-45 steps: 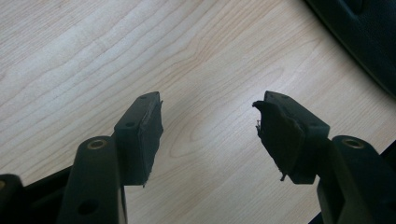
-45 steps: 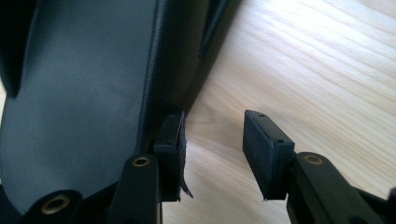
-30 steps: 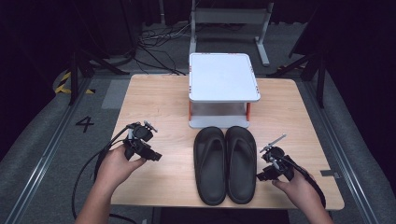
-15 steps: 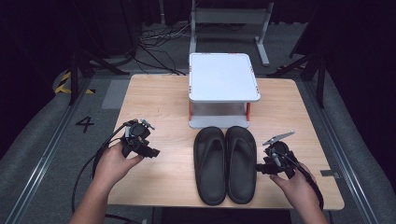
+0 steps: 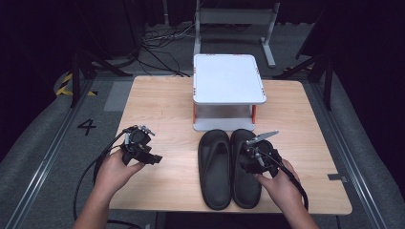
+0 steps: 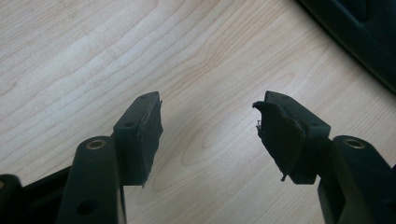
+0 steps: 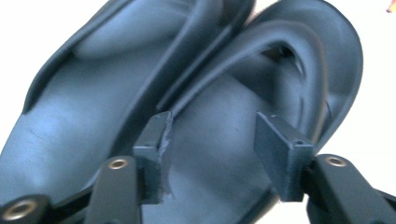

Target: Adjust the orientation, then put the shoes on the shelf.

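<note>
Two black flip-flop sandals lie side by side on the wooden table (image 5: 162, 105), the left sandal (image 5: 215, 167) touching the right sandal (image 5: 241, 191). My right gripper (image 5: 248, 164) hovers over the right sandal. In the right gripper view the right gripper (image 7: 212, 126) is open above that sandal's footbed (image 7: 219, 88), with the other sandal (image 7: 93, 93) beside it. Its jaws have just been opening and press on nothing. At the table's left my left gripper (image 5: 153, 158) is held over bare wood. It stands open and empty (image 6: 208, 107), with a sandal's edge (image 6: 369, 37) at the corner.
A white raised stand (image 5: 228, 78) with orange legs sits at the back middle, just beyond the sandals' toes. Cables trail from both grippers over the table's front edge. Bare wood lies left of the sandals and at the far right.
My right hand has moved left and up, from beside the right sandal to over it, and its jaws have spread wider. The left hand has stayed about where it was.
</note>
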The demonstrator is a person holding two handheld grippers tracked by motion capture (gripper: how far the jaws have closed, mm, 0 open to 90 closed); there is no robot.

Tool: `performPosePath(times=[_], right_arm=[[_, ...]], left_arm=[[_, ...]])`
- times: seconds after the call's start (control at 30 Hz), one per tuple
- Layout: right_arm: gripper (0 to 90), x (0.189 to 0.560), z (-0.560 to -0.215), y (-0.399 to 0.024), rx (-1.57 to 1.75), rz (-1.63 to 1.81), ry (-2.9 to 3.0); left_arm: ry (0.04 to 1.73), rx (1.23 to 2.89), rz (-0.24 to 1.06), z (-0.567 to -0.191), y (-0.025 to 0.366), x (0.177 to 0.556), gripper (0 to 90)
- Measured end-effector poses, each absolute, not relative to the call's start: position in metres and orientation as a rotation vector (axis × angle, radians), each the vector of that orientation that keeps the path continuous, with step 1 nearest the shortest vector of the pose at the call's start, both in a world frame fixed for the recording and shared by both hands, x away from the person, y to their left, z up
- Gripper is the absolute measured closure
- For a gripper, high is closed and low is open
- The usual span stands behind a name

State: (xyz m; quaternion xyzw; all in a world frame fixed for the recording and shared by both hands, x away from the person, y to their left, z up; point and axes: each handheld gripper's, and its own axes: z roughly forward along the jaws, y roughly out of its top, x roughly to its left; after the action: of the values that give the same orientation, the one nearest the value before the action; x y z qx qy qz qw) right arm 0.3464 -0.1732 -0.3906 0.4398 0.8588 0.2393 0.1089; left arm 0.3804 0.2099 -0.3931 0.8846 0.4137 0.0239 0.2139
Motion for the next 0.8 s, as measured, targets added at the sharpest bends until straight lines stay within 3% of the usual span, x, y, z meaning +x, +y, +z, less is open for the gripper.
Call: performPosePath(times=[0.17, 0.4, 0.57, 0.6, 0.8], right_arm=[[27.8, 0.344, -0.392, -0.162, 1.278, 0.669, 2.47], [30.1, 0.351, -0.395, -0.158, 1.385, 0.716, 2.435], [22.9, 0.357, -0.397, -0.154, 1.424, 0.755, 2.434], [18.0, 0.361, -0.402, -0.149, 1.476, 0.776, 2.464], [19.2, 0.366, -0.413, -0.139, 1.485, 0.674, 2.448]], left_arm=[[1.165, 2.442, 0.074, -0.393, 0.217, 0.374, 39.4], [1.202, 2.428, 0.075, -0.395, 0.223, 0.368, 39.3], [1.206, 2.431, 0.075, -0.396, 0.224, 0.367, 39.3], [1.203, 2.433, 0.071, -0.397, 0.224, 0.367, 39.3], [1.201, 2.44, 0.061, -0.4, 0.222, 0.368, 39.3]])
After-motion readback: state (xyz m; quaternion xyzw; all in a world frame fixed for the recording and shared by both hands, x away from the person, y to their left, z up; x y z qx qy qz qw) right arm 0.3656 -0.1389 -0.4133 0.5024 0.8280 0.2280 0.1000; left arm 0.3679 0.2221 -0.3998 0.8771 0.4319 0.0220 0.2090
